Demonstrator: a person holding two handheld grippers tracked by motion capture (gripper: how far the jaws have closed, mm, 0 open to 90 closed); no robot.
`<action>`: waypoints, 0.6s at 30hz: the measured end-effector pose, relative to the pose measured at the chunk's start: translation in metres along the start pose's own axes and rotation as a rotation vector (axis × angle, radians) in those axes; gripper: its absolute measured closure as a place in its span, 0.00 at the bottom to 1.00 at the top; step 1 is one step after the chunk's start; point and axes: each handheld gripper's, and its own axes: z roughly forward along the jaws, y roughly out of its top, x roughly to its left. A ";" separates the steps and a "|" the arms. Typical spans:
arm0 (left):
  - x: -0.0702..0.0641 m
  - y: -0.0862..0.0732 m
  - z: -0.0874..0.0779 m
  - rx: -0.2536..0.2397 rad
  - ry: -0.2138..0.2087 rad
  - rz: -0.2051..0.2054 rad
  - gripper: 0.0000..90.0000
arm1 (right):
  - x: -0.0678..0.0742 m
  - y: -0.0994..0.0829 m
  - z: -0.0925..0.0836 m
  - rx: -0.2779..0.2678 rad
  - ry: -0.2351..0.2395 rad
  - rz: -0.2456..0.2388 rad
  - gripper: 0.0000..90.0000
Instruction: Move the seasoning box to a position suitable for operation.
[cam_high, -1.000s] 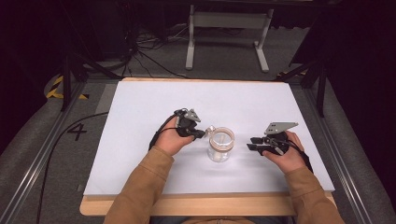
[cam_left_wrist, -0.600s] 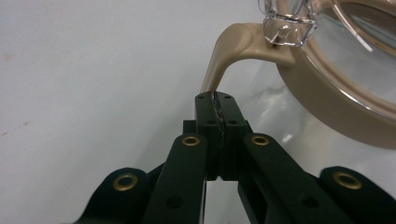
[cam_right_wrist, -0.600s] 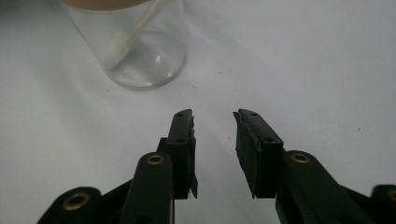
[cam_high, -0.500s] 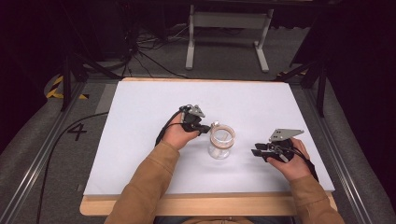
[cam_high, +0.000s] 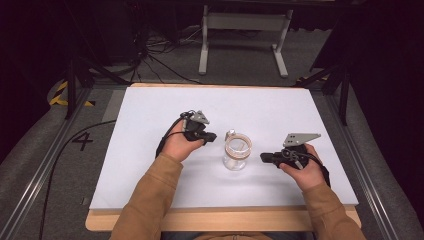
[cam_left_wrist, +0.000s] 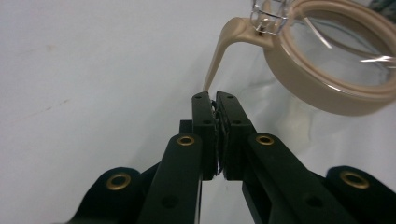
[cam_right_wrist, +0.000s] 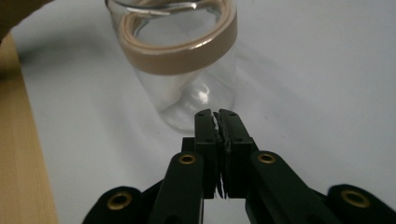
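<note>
A: Setting?
B: Lab or test studio. White table on an aluminium-rail frame, loose cables on grey carpet, hazard tape, dark surroundings.

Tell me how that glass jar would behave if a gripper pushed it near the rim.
The jar looks empty, so it is probably light and would slide on the smooth table. It stands upright and taller than wide, so a high push might tip it. Clear glass walls likely make it slippery and breakable.
</note>
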 end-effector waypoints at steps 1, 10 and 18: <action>-0.002 -0.003 -0.007 -0.009 -0.003 -0.015 0.96 | 0.000 0.003 0.003 -0.001 -0.006 -0.007 0.99; -0.004 -0.019 -0.034 -0.016 0.034 -0.070 0.88 | -0.008 0.011 0.036 0.033 -0.007 -0.038 1.00; -0.003 -0.022 -0.034 -0.015 0.035 -0.077 0.88 | -0.009 0.011 0.042 0.062 -0.015 -0.038 1.00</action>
